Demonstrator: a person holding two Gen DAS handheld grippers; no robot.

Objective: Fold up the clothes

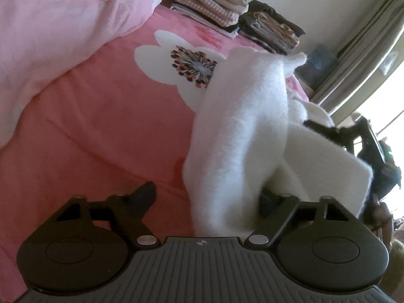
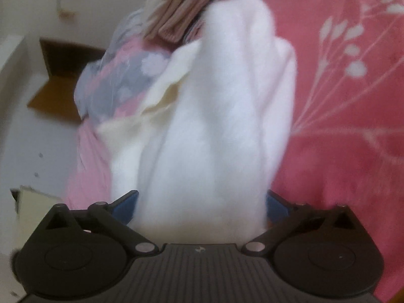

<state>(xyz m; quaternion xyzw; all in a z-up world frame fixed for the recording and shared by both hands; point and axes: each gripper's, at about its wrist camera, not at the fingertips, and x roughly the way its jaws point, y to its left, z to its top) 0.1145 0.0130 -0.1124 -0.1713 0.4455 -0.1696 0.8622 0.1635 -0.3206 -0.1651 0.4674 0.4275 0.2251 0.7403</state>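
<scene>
1. Clothes already folded sit in two stacks (image 1: pixel 217 5) at the far end of the bed (image 1: pixel 101 116) (so much of the job looks done).
2. One fluffy white garment (image 1: pixel 240 131) lies bunched on the bed, not yet folded.
3. Left claw (image 1: pixel 205 197) stands apart, cloth against one finger only.
4. Right claw (image 2: pixel 200 204) is spread wide, garment between its fingers, apparently unclamped.

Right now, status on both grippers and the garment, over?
Left gripper open, right gripper open, white fleece garment draped between both sets of fingers, unclamped. Folded stacks sit beyond, clear.
</scene>
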